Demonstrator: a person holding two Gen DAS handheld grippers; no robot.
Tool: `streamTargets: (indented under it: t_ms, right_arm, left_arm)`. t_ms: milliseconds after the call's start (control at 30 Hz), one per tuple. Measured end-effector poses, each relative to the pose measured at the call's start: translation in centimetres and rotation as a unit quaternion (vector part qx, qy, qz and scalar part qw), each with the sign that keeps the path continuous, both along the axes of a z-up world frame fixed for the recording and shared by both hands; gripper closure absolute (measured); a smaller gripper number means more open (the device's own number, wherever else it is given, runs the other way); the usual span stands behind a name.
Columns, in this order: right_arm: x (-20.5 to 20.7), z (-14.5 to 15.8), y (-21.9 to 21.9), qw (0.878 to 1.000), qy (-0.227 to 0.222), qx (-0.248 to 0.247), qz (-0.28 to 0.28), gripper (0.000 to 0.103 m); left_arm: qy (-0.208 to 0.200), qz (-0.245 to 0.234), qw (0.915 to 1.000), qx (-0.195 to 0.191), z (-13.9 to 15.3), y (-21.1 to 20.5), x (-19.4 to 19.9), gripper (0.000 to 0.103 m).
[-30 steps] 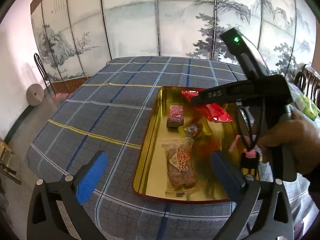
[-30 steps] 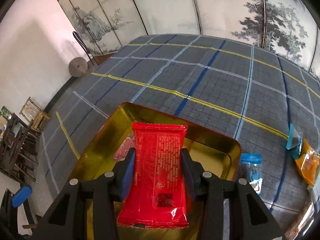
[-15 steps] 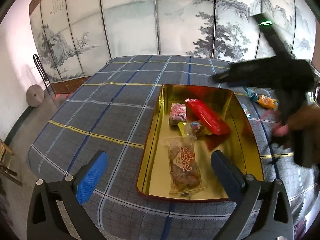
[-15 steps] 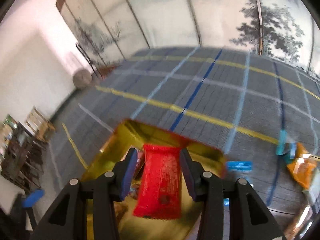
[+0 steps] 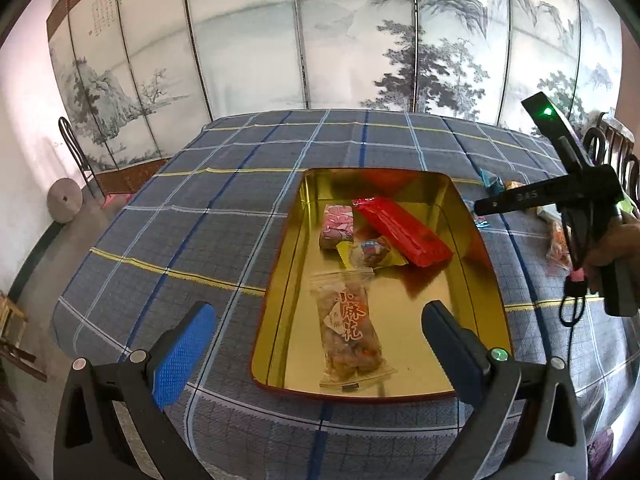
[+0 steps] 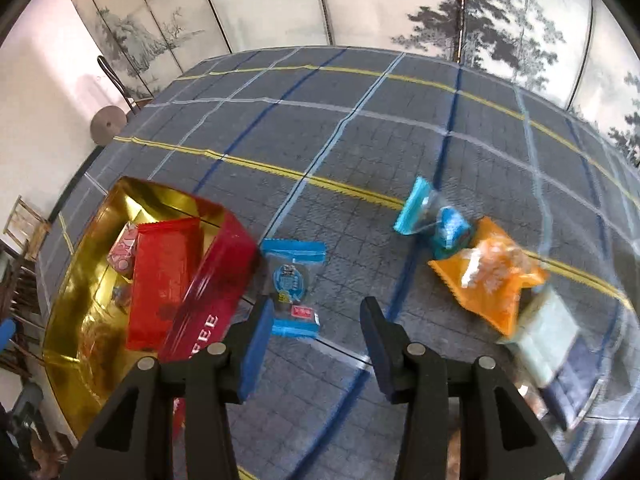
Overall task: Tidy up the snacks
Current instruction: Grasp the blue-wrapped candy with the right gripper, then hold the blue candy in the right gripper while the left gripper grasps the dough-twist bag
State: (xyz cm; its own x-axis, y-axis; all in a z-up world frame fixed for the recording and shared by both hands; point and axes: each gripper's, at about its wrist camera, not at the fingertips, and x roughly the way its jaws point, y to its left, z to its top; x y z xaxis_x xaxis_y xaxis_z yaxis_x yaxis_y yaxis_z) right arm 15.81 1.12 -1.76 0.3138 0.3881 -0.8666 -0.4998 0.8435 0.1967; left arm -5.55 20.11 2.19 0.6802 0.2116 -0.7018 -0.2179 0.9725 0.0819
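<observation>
Inside the gold metal tin (image 5: 472,240) with red outer walls reading "EE", mid-worktop, lies the long red foil packet (image 5: 400,230). Right tool (image 6: 316,320) gapes partly, empty; left tool (image 5: 316,332) wide, empty.

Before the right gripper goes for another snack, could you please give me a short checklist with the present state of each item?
1. Right gripper empty, jaws apart: ok.
2. Red packet lying inside the gold tin: ok.
3. Blue-edged clear packet lies flat on the cloth, just ahead of the right gripper: ok.
4. Left gripper open, holding nothing: ok.
5. Orange packet and teal packet apart: not ok, they overlap.
</observation>
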Motion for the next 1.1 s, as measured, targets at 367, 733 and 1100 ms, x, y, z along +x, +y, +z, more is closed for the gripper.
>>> streamTargets:
  t_ms: [367,733,1100]
  right_arm:
    - [1.1,-1.6,2.6,1.000,0.001,-0.007,0.022,0.057]
    - [-1.5,0.4,-1.0,0.998,-0.058,0.019,0.015,0.070]
    - [-8.4,2.8,-27.0,0.962,-0.137,-0.039,-0.232,0.070]
  left_arm:
    - [0.009,-0.009,0.9999,0.011,-0.4,-0.7,0.6,0.001]
    - [0.003,-0.018,0.9995,0.025,0.6,-1.4,0.9,0.001]
    - [-0.002,-0.182,0.9832,0.011,3.5,-10.5,2.4,0.001]
